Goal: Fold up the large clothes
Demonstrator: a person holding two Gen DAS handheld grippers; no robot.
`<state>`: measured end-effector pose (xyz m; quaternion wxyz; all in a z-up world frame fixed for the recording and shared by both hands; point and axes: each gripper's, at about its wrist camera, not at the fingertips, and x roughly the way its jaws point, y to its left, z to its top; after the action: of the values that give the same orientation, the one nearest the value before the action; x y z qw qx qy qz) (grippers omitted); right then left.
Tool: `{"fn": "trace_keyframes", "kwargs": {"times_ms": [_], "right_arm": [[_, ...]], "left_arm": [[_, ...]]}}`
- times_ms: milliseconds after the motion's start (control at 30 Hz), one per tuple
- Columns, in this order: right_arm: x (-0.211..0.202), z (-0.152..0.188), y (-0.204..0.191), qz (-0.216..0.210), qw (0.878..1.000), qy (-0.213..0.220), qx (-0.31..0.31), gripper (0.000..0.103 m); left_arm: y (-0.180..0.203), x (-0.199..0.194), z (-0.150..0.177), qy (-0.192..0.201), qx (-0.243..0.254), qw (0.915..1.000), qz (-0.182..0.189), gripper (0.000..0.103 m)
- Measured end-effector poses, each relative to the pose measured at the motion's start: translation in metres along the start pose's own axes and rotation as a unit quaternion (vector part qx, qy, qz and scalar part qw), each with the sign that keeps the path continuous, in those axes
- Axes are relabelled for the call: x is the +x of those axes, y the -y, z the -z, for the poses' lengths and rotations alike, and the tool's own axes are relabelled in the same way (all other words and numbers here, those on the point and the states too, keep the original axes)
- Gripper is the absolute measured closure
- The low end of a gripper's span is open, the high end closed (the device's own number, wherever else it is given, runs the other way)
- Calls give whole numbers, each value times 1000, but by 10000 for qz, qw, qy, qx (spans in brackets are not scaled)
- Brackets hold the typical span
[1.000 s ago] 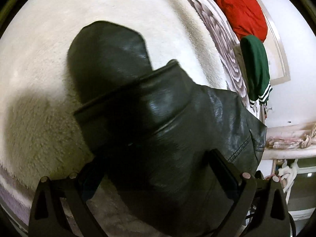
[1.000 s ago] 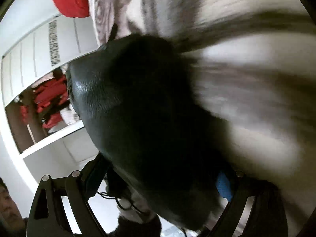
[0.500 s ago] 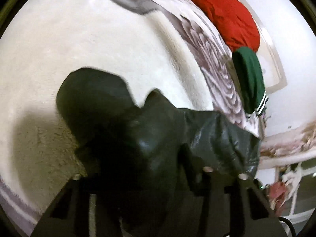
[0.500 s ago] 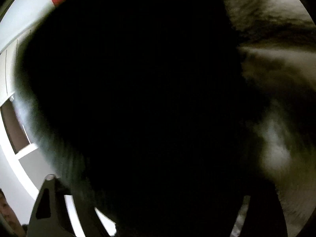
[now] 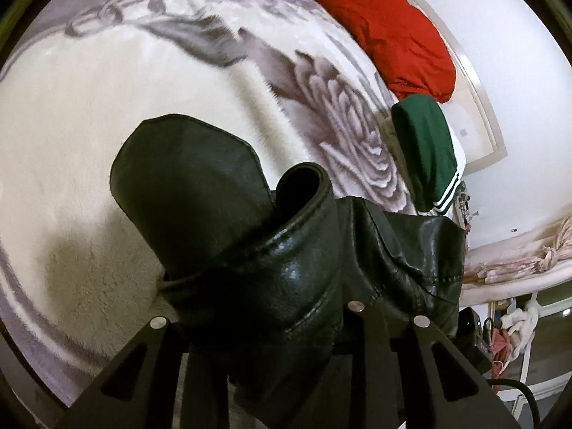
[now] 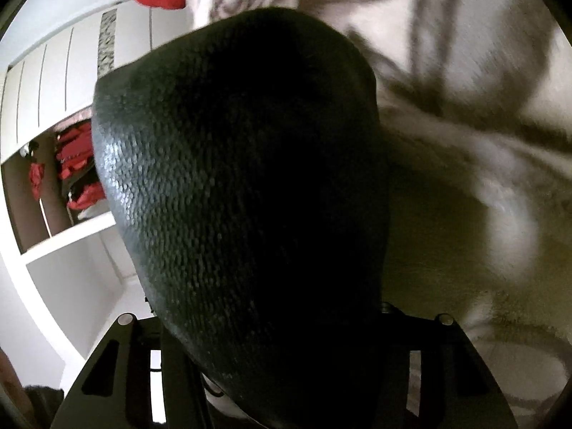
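Left wrist view shows the left gripper (image 5: pixel 286 316) clamped on a bunched fold of the black leather jacket (image 5: pixel 228 214) over the blanket (image 5: pixel 71 114), mid-fold, while the right gripper's (image 6: pixel 282 318) jaws hide beneath leather, so laying it flat seemingly comes next.

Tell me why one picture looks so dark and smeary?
Right wrist view: the black leather jacket sits right against the lens, blocking the light, with only a pebbly shine on its left side; the blanket is streaked with motion blur. Left wrist view: sharper and brighter, glossy glints on the jacket, its shadow on the blanket, edges bent by the fisheye.
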<state>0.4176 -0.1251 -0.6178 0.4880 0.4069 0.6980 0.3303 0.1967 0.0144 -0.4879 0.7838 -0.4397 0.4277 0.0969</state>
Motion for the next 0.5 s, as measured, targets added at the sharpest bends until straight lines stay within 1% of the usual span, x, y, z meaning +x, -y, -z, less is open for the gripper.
{"fn": "trace_keyframes", "kwargs": {"times_ms": [100, 267, 300, 433, 500], "right_arm": [[-3, -6, -19, -36, 9999, -32, -114, 48], [-11, -24, -68, -164, 9994, 74, -282, 49], [-39, -37, -75, -189, 9993, 113, -303, 49], [-73, -81, -123, -175, 9981, 351, -471, 49], [-97, -115, -148, -153, 9969, 509, -576, 49]], "left_arm": [[20, -7, -10, 95, 84, 9999, 13, 80], [75, -14, -45, 278, 417, 9987, 78, 80], [89, -12, -55, 294, 501, 9983, 107, 80], [143, 12, -100, 315, 711, 9962, 380, 80], [177, 33, -126, 363, 881, 9941, 512, 80]]}}
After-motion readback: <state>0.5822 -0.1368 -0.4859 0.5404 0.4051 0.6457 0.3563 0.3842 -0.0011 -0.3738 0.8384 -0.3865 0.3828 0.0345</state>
